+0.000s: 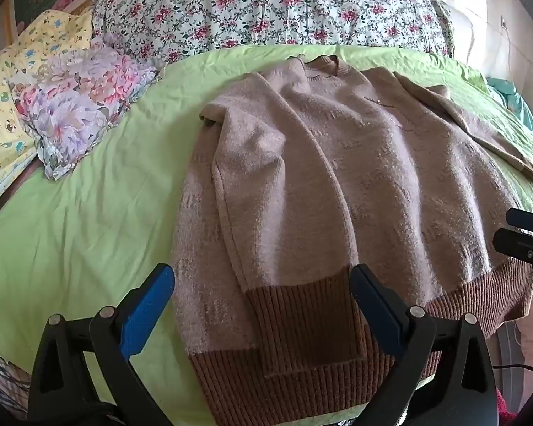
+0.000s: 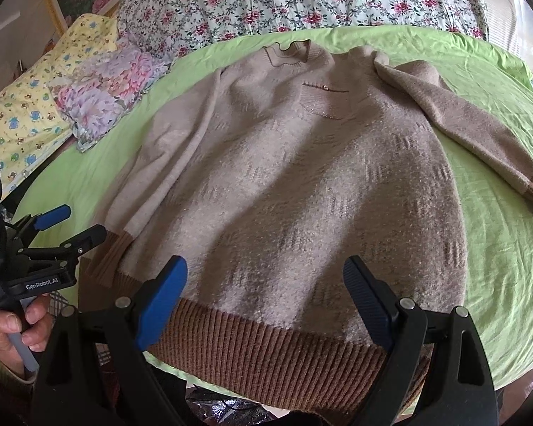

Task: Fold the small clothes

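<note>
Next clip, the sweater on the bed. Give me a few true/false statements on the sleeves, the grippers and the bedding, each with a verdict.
1. The sweater lies on a green sheet. True.
2. Both sleeves are folded over the body. False: one sleeve lies across the body, the other sleeve is spread out on the sheet.
3. The left gripper is shut on the hem. False: its fingers stand wide apart, holding nothing.
4. The right gripper is open above the ribbed brown hem. True.
5. A flowered quilt is piled beyond the sweater's collar. True.
6. The sweater is blue. False: it is beige with brown ribbing.
</note>
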Tool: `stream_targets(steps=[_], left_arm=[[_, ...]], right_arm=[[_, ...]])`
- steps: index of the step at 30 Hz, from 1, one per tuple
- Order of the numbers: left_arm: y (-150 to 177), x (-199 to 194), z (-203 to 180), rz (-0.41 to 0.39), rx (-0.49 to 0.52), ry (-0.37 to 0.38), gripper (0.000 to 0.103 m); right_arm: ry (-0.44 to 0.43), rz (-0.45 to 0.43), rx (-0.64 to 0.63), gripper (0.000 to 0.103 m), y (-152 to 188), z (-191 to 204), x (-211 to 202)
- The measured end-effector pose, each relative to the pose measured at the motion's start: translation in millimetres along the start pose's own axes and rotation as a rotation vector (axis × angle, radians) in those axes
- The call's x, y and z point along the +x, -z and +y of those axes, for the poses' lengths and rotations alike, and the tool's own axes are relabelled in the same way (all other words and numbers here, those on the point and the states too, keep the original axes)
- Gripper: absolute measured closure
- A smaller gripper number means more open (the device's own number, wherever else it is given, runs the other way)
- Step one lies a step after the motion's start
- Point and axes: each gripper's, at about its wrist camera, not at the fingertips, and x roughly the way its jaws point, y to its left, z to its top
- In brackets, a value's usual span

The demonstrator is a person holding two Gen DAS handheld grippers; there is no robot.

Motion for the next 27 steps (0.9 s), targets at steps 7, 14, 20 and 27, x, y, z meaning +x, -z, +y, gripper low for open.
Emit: stream_targets(steps=[7, 14, 20, 27], left_arm=[[-1.0, 1.5, -2.0, 0.004, -0.001, -0.002, 0.003], [-2.1, 0.7, -2.0, -0.003, 0.004, -0.001, 0.003], [-3.5, -0.9, -2.4, -0.018, 0.003, 0.002, 0.003], [-4.5, -2.0, -4.3, -0.049, 0.004, 0.006, 0.003]], right_arm=[[-0.003, -0.001, 0.000, 0.013, 1.6, 3.9, 0.6], [0.000, -0.010, -0.008, 0.013, 1.7, 5.4, 2.3], [-0.003, -0.007, -0.004, 0.013, 1.3, 6.0, 1.9], [-0.004, 0.001, -0.012, 0.013, -1.5, 6.7, 1.2]])
